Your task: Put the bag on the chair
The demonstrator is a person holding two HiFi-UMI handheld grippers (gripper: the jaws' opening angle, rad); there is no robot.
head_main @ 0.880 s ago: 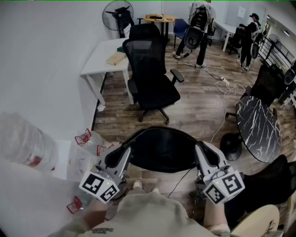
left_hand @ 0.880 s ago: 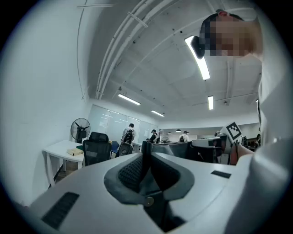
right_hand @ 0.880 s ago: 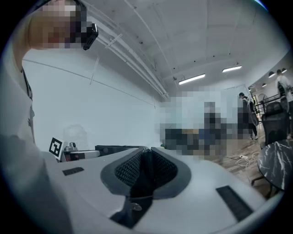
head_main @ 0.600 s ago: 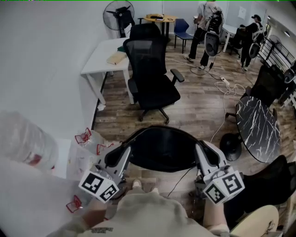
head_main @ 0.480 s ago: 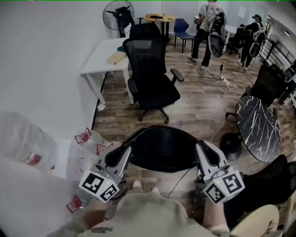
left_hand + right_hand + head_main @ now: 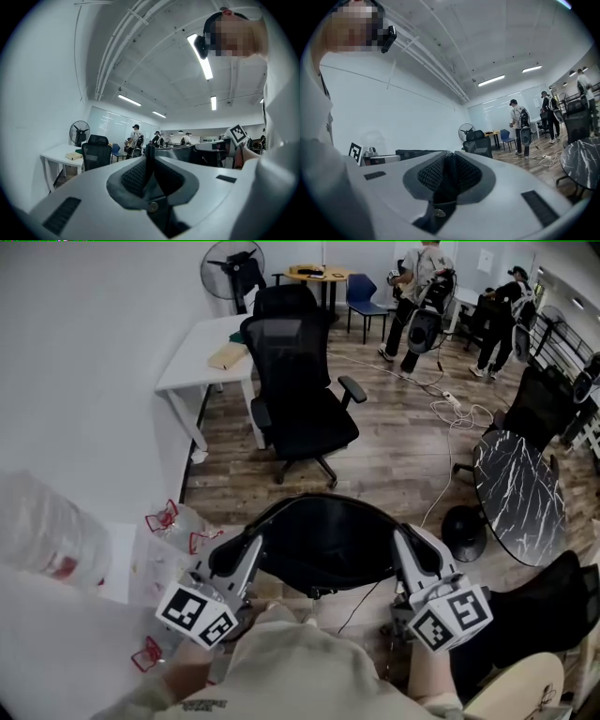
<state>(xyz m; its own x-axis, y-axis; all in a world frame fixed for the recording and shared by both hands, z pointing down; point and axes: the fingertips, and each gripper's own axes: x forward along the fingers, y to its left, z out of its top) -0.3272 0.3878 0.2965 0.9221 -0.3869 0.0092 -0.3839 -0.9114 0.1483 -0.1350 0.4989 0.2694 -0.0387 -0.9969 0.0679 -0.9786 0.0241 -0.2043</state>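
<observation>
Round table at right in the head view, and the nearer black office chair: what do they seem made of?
Round table: black top with white veins, looks like polished marble or a marble-print laminate. Office chair: backrest seems black mesh, since it looks greyish and see-through; seat looks like matte padded fabric.

The bag (image 6: 323, 545) is black and soft. It hangs clear of the floor (image 6: 394, 460), stretched wide between the left gripper (image 6: 255, 542) and the right gripper (image 6: 398, 538). Each gripper is pinched on a side edge, and the bag's top rim arches between them. The chair (image 6: 300, 399) is a black office chair with a mesh back, armrests and a wheeled base. It stands upright on the wooden floor just off the corner of the white desk (image 6: 192, 367), seat bare, well apart from the bag.
</observation>
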